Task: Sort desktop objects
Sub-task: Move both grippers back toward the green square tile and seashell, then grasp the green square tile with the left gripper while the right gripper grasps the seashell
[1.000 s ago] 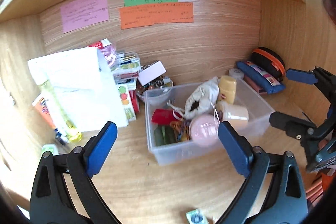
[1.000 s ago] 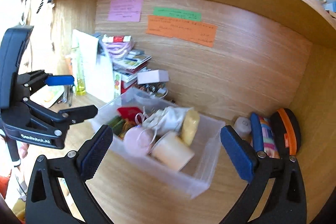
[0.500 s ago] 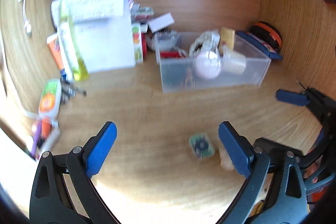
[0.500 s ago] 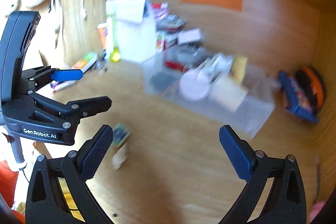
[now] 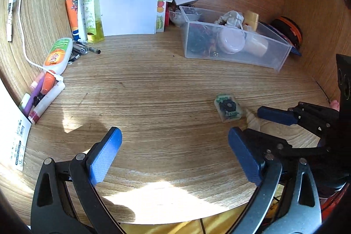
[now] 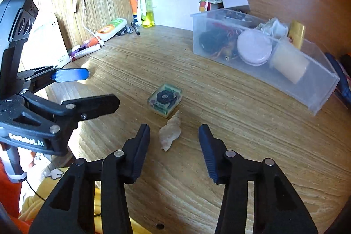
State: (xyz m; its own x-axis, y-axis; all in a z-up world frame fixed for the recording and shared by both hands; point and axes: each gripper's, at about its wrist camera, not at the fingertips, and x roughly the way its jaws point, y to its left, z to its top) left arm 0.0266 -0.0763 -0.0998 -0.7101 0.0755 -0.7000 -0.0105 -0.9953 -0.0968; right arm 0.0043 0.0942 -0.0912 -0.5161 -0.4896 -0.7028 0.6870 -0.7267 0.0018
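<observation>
The wooden desk [image 6: 241, 124] carries a clear bin [image 6: 318, 89], a small green box [image 6: 165, 99], a pale shell [image 6: 170, 132], and tubes [image 5: 57, 55] at its left edge.

A: Where do the cameras sit?
B: Both look down and inward at the clear bin [image 5: 234, 45] [image 6: 263, 54], right wrist lower, left further back.
A: Shared ground?
B: The desk [image 5: 153, 89] [image 6: 219, 102] before the bin.

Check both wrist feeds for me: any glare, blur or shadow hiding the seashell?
Right wrist view: sharp; the seashell lies evenly lit between the open right tool fingers, fisheye bending the desk. Left wrist view: sun glare on the near desk edge, the shell mostly hidden behind the right tool; the green square box is clear.
</observation>
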